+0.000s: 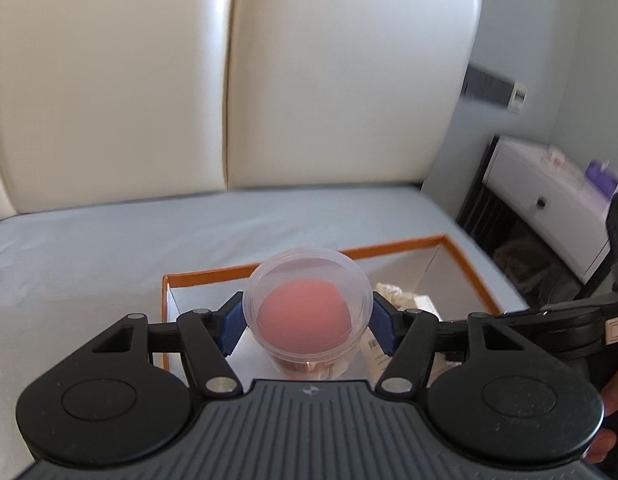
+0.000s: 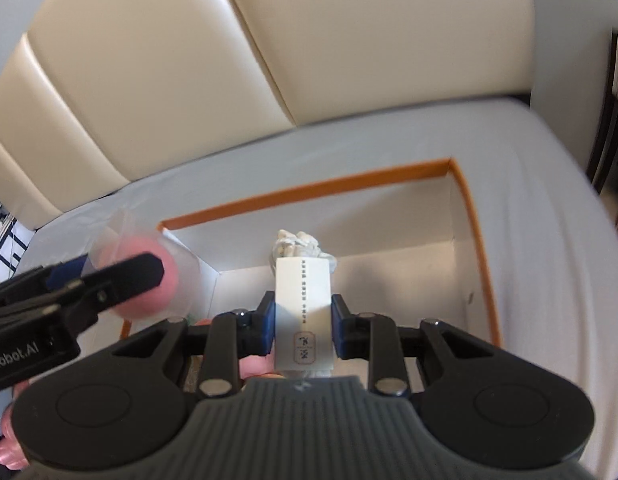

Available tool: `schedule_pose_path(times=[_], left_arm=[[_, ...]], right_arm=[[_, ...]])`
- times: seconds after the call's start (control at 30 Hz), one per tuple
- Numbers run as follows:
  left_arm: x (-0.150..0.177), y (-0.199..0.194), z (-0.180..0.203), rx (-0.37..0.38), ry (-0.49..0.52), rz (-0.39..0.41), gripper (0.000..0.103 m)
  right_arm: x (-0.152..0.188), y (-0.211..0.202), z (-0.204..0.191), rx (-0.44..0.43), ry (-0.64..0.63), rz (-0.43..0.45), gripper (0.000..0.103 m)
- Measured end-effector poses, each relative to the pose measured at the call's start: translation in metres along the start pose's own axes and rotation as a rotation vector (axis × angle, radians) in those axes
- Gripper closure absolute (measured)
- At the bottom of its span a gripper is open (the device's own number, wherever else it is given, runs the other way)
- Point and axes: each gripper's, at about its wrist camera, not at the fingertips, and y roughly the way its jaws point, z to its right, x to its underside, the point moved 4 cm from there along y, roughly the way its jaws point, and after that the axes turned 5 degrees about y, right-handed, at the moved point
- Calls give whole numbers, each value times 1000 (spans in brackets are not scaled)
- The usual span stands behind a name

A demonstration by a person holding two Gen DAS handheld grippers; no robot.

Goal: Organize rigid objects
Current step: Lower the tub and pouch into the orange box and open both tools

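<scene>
Left wrist view: the left gripper is clamped on a clear plastic cup with a pink ball inside, its blue pads pressing the cup's sides. The cup hangs above the near end of an open orange-rimmed box, which sits on a grey sheet before a cream headboard. White items lie in the box, partly hidden.

Right wrist view: the right gripper is closed on a small white carton, held upright over the box interior. A crumpled white bundle rests on the box floor just beyond. The left gripper and its cup show blurred at the left, above the box's corner.

Judged step: both items are being carried over the box — not yet set down. Next, each should be lowered onto bare floor inside the box, clear of the bundle — then the jaws opened.
</scene>
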Motion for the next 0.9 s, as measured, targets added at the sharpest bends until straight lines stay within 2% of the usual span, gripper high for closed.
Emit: schedule_pose_path(times=[0.13,0.3,0.4,0.53,0.67,0.8,0.9], left_arm=[[1,31,-14,-31,47,-89,30],[9,61,-14,-52,138,-190,30],[14,77,-10,-77,199,-257,30],[19,92,-14,-123,227,-338,30],[23,100,-22,-170,210,-387,30],[24,103,-18,-187,243,-383,29],[27,104,-14,-199,270,-378,25]], right_arm=[[-11,22,4,-27,60,-31,76],[-21,46,10,-69,145,-79,76],[-24,56,12,-64,148,-99,76],[-25,61,12,-68,138,-101,76],[-22,57,16,-75,148,-111,76],[-21,59,16,-58,133,-109,76],[-17,60,17,-50,132,-113,76]])
